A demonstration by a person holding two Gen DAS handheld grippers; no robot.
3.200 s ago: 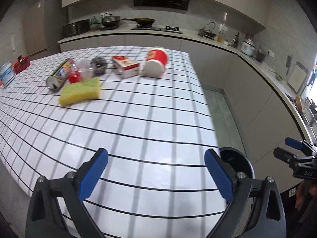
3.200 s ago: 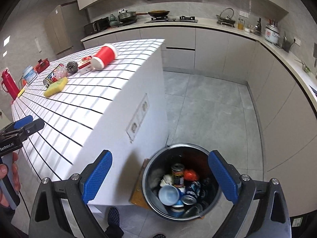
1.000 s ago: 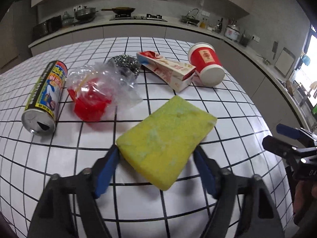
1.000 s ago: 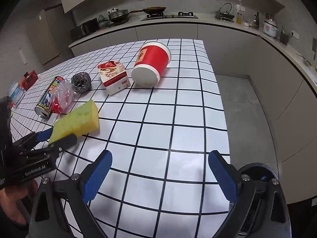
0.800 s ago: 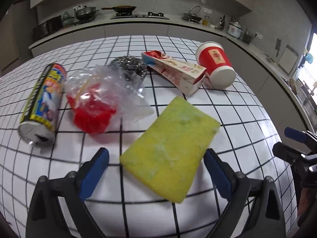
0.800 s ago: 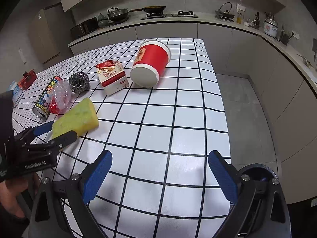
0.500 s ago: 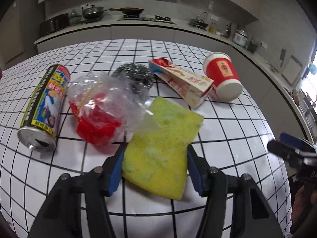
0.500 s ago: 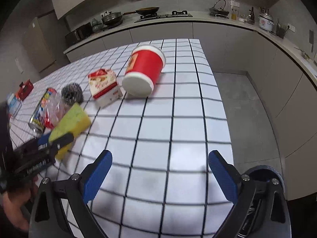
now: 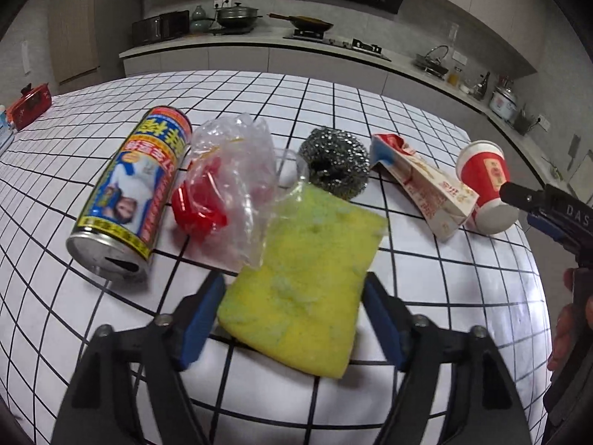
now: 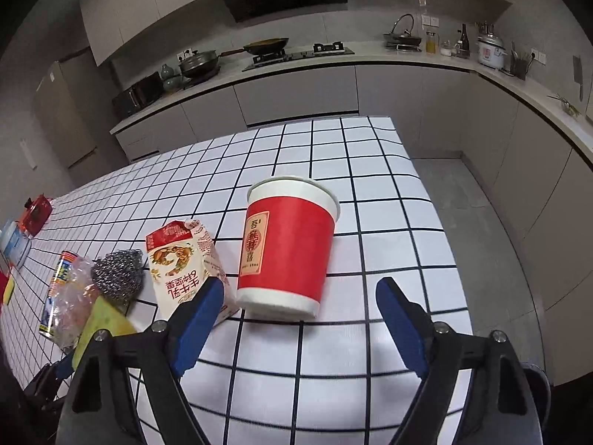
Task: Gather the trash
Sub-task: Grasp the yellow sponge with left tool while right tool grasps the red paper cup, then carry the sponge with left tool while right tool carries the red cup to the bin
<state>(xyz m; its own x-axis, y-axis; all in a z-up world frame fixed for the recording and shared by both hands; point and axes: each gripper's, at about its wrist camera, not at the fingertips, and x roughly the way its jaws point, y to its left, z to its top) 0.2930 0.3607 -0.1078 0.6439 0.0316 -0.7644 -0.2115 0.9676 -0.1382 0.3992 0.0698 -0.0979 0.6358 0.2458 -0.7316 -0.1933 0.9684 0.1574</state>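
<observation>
Both hand-held grippers have travelled from the near edge of the surface, beside the bin on the floor, up to the row of rubbish.

Left wrist view: the left hand-held gripper [image 9: 291, 320] has just been opening after a squeeze, and its blue pads stand on either side of the yellow sponge [image 9: 305, 283], close to its long sides but not visibly pressing (apart, then, with the sponge between them). The sponge lies on the white tiled surface [image 9: 444, 289], towards the near edge, one corner tucked under the clear plastic bag [image 9: 233, 181] with something red inside. It looks soft and light; it would buckle under a hard pinch, so a hold across the long sides near the middle seems best. A spray can [image 9: 135, 193] lies left of the bag, printed with Chinese characters too small to read reliably. Behind the sponge sits a steel scourer [image 9: 335, 161].

Right wrist view: the right hand-held gripper [image 10: 296, 328] has just been narrowing, its jaws apart and empty, straddling the base of the red paper cup [image 10: 287, 256], which lies on its side towards the right edge. It should be light and crushable; grip the wall gently. Its label is Chinese, unclear. The milk carton [image 10: 187, 267] just beside it reads "生牛乳".
</observation>
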